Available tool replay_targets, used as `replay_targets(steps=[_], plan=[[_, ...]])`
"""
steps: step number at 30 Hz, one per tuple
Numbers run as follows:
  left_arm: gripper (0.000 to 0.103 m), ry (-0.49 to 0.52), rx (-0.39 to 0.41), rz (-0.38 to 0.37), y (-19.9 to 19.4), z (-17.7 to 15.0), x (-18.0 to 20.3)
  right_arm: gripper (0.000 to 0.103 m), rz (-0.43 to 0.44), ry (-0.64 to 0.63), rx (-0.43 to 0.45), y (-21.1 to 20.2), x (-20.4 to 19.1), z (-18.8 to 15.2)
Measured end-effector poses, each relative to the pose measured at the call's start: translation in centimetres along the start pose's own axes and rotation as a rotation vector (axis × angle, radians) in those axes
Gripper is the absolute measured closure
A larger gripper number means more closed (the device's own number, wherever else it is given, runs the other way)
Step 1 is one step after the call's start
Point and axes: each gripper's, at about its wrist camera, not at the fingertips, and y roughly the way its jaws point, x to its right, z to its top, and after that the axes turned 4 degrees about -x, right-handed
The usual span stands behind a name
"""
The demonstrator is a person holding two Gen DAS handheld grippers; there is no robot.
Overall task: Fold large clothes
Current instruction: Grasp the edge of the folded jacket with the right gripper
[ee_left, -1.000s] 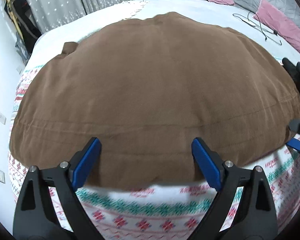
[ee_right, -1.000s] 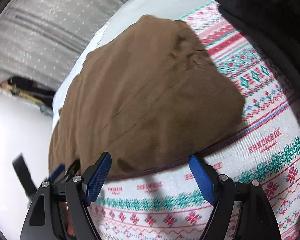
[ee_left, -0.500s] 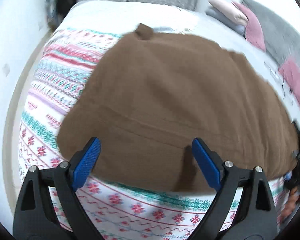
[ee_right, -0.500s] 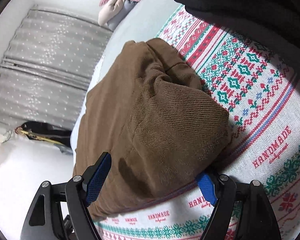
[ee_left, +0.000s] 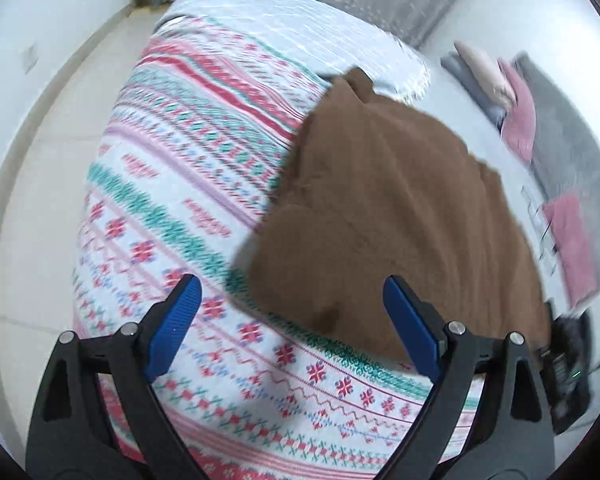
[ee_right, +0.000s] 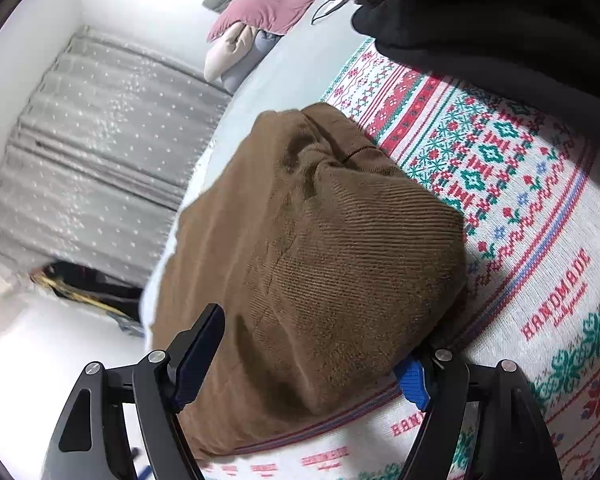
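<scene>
A large brown corduroy garment point(ee_left: 388, 208) lies folded flat on a patterned knit blanket point(ee_left: 172, 184) on the bed. My left gripper point(ee_left: 292, 320) is open and empty, hovering over the blanket at the garment's near left corner. In the right wrist view the same brown garment point(ee_right: 320, 248) fills the middle. My right gripper point(ee_right: 316, 360) is open with its jaws either side of the garment's near corner; the right blue pad point(ee_right: 412, 380) is slid under the cloth edge.
A black garment point(ee_right: 480, 12) lies on the blanket beyond the brown one. Pink and grey pillows point(ee_right: 260, 16) sit at the head of the bed. Grey curtains point(ee_right: 92, 152) hang behind. The floor point(ee_left: 48, 160) lies left of the bed edge.
My left gripper has swung left, away from the garment's middle to its left corner. My right gripper has moved in closer, and the garment corner now sits between its jaws.
</scene>
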Motion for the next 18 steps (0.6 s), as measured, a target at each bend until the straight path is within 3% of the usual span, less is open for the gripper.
replay_targets(steps=[3,5,8,11,15,18], plan=[[0.010,-0.059,0.008,-0.052,-1.4,0.0,-1.6,0.040,-0.045,-0.018,0.028,0.1,-0.8,-0.5],[0.010,-0.082,0.011,-0.088,-2.1,-0.1,-2.4,0.058,-0.042,0.002,0.045,-0.3,-0.6,-0.6],[0.010,-0.097,-0.007,-0.120,-2.7,-0.1,-3.1,0.067,-0.047,-0.006,0.055,-1.0,-0.5,-0.8],[0.010,-0.126,-0.003,-0.152,-3.0,0.5,-4.0,0.070,-0.093,-0.044,0.075,-0.6,-1.6,-0.9],[0.010,-0.192,-0.022,-0.190,-3.5,0.9,-5.8,0.073,-0.046,0.105,0.088,-0.5,-0.4,-1.0],[0.010,-0.229,-0.035,-0.253,-4.0,1.1,-7.2,0.078,-0.093,0.138,0.142,-1.0,-1.8,-0.8]])
